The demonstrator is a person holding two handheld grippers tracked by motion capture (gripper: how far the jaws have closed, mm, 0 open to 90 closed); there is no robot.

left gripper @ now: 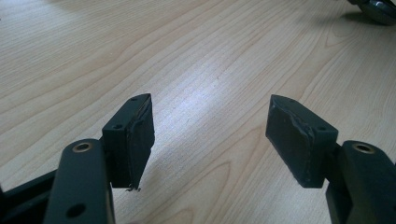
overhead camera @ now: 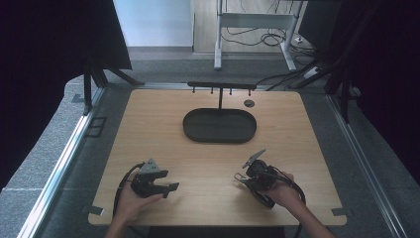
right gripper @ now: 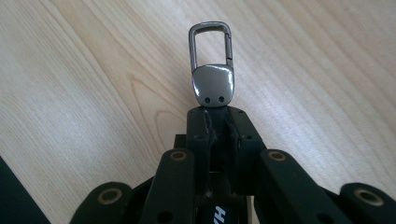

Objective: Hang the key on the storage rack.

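The right gripper point(right gripper: 218, 116) clamps a metal key clip point(right gripper: 213, 70), its clasp loop jutting past the pads (plain in the right gripper view). Near left on the table point(overhead camera: 208, 163), the left gripper point(left gripper: 210, 140) gapes wide, holding nothing.

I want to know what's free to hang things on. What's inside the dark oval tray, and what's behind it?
The oval tray looks empty apart from the post of a hook rack rising from its far part. Four small hooks hang bare. Behind lies a small round grommet. The post's foot is too dark to make out.
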